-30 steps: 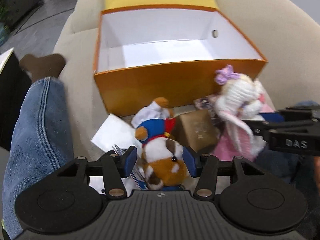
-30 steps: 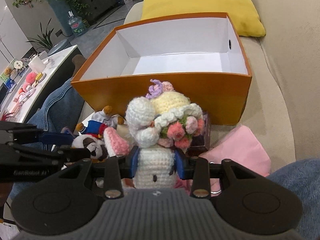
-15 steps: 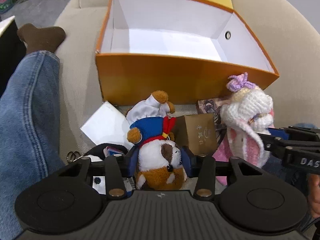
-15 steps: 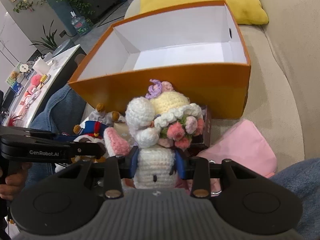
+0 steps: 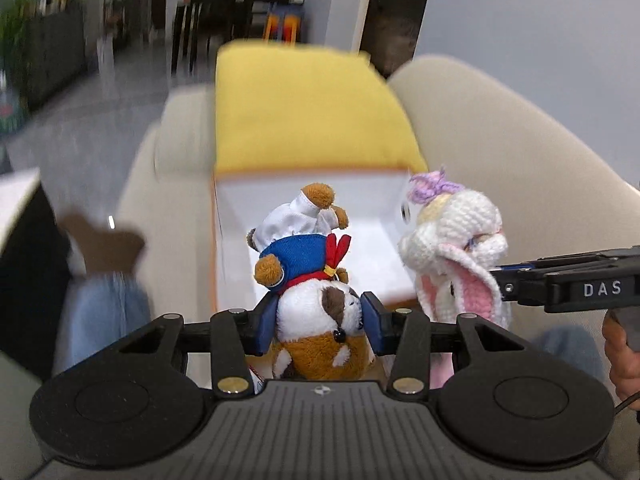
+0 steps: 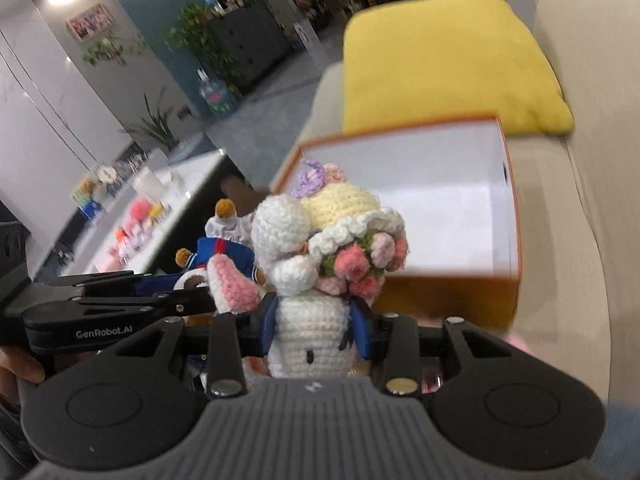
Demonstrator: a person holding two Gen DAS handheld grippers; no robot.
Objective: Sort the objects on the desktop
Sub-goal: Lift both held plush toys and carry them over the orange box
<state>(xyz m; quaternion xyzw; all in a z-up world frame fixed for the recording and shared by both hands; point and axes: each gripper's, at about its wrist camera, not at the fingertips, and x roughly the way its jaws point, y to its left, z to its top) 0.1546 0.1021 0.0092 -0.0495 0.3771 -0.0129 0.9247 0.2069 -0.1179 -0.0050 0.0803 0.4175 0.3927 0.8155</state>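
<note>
Beige sofa point(image 6: 580, 208), yellow cushion point(image 6: 440, 68), grey floor point(image 5: 96, 128), dark cabinet point(image 6: 248, 48), leafy plants point(image 6: 192, 36), white counter point(image 6: 168, 196)

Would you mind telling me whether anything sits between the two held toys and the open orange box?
Nothing visible does. The plush dog in the left tool and the crocheted bunny in the right tool face the orange box, whose visible interior looks bare.

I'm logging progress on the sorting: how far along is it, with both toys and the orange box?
Done: nothing visible in the white-lined orange cardboard box.
In hand: the left gripper is clamped on the brown-and-white plush dog in a blue sailor top; the right gripper is clamped on the crocheted white bunny with a flower bouquet. Both are raised in front of the box.
Left: releasing both inside.
</note>
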